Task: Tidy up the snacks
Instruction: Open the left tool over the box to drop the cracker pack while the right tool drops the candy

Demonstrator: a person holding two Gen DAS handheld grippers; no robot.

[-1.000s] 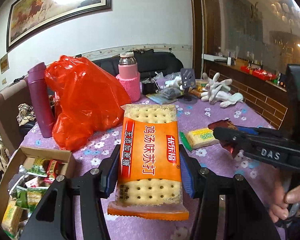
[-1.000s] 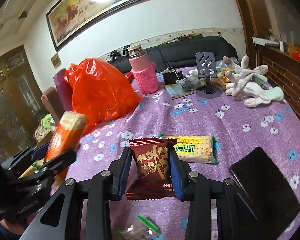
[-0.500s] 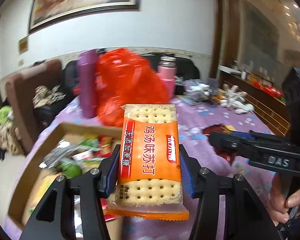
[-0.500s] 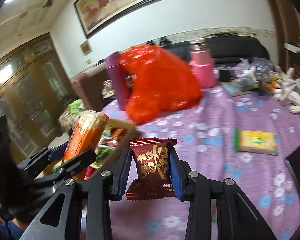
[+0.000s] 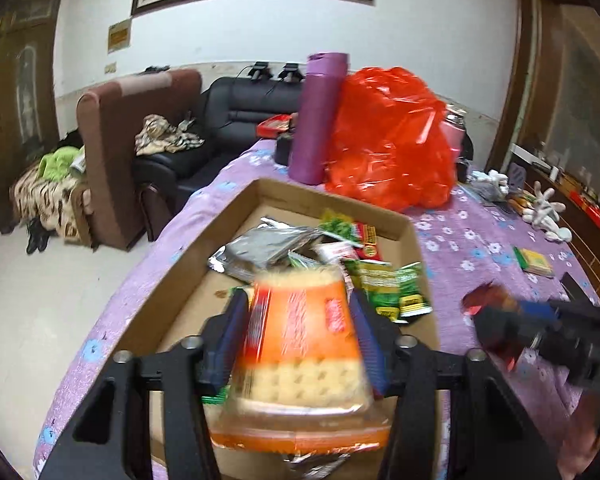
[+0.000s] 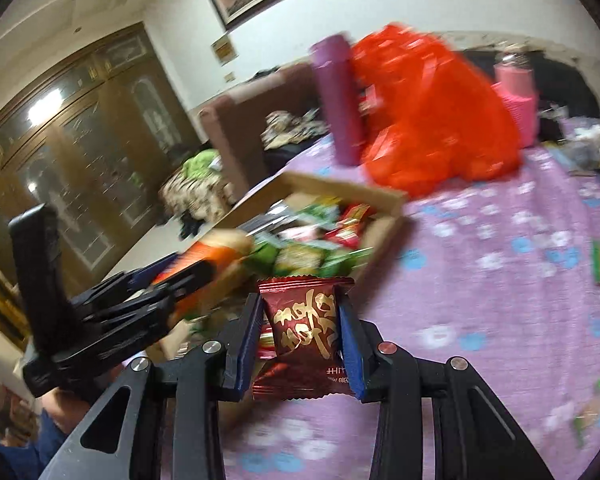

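My left gripper (image 5: 298, 336) is shut on an orange pack of crackers (image 5: 304, 344) and holds it, tipped forward, over the near end of a cardboard box (image 5: 414, 240) that holds several snack packets (image 5: 372, 276). My right gripper (image 6: 300, 328) is shut on a dark red candy packet (image 6: 304, 328), held above the purple tablecloth just right of the box (image 6: 392, 200). The left gripper with the crackers (image 6: 204, 256) shows at the left of the right wrist view. The right gripper (image 5: 512, 332) shows blurred at the right of the left wrist view.
A purple flask (image 5: 320, 116), a red plastic bag (image 5: 392, 136) and a pink bottle (image 6: 516, 96) stand behind the box. A green and yellow cracker pack (image 5: 534, 260) lies on the cloth at right. Sofa and armchair (image 5: 112, 152) are past the table's left edge.
Both grippers have swung left from the middle of the table to the cardboard box. The orange pack now tilts forward over the box. Both grips are unchanged.
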